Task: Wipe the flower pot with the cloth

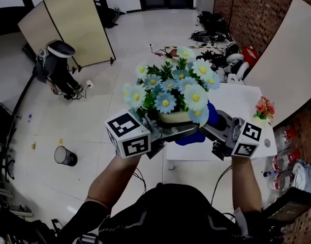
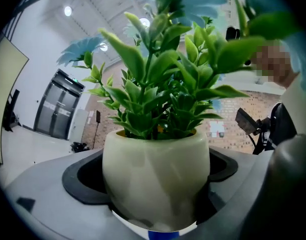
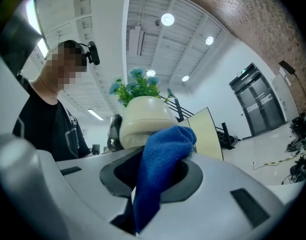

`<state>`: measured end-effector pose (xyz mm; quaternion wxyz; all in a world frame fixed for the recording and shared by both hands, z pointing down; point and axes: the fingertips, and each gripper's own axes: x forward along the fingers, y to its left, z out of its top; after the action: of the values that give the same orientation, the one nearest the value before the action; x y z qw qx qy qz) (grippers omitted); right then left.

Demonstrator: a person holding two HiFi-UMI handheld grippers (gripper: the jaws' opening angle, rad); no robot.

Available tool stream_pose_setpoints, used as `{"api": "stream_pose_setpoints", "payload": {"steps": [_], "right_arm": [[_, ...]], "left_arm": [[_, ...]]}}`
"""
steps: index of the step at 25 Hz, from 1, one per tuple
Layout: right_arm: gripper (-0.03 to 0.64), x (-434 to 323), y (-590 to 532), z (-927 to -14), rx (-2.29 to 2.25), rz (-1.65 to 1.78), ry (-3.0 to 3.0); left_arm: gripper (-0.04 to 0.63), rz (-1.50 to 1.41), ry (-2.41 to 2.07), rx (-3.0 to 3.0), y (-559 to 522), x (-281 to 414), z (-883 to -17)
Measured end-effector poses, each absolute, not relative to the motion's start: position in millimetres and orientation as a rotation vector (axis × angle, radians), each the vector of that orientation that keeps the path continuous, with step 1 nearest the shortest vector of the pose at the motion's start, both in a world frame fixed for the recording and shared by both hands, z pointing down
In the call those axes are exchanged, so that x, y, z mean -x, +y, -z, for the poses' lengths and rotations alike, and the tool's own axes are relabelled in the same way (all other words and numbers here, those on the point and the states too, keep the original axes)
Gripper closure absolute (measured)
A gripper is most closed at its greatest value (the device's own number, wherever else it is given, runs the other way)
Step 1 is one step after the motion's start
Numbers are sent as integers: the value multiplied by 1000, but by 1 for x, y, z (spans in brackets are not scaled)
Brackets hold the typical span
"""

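Note:
A cream flower pot (image 1: 172, 117) with green leaves and pale blue daisies is lifted off the table. My left gripper (image 1: 168, 132) is shut on the flower pot (image 2: 155, 176), which fills the left gripper view between the jaws. My right gripper (image 1: 209, 127) is shut on a blue cloth (image 1: 196, 134), pressed against the pot's right lower side. In the right gripper view the blue cloth (image 3: 160, 169) sticks up from the jaws and touches the flower pot (image 3: 145, 126) just beyond it.
A white table (image 1: 237, 111) lies below and to the right, with a small red flower bunch (image 1: 265, 107) near its right edge. A folding screen (image 1: 74, 27), a chair, a small bin (image 1: 65, 156) and cables stand on the floor.

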<state>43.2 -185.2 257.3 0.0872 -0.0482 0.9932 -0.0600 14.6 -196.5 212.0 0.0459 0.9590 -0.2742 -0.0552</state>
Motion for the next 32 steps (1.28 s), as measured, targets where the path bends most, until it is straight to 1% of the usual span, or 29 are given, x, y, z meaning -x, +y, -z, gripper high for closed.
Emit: {"api": "stream_pose_setpoints", "payload": {"steps": [4, 7, 12, 17, 22, 25, 30, 32], "right_arm": [[540, -32, -145, -258, 16, 128, 2978], [540, -32, -134, -254, -5, 183, 2964], [540, 6, -102, -250, -26, 173, 2986], [540, -7, -104, -251, -10, 163, 2967], [540, -34, -102, -250, 17, 126, 2974], [540, -54, -117, -240, 158, 131, 2948], [540, -86, -164, -244, 747, -28, 3028], [540, -90, -172, -243, 904, -82, 3012]], "left_arm": [[14, 189, -832, -2907, -193, 1, -217], [14, 187, -839, -2911, -197, 2, -217], [14, 190, -849, -2905, -181, 46, -214], [14, 201, -857, -2910, -183, 48, -217], [14, 143, -944, -2944, -197, 57, -226], [14, 117, -977, -2928, -203, 61, -238], [14, 57, -1037, -2884, -212, 69, -261], [14, 67, -1018, -2867, -213, 70, -274]]}}
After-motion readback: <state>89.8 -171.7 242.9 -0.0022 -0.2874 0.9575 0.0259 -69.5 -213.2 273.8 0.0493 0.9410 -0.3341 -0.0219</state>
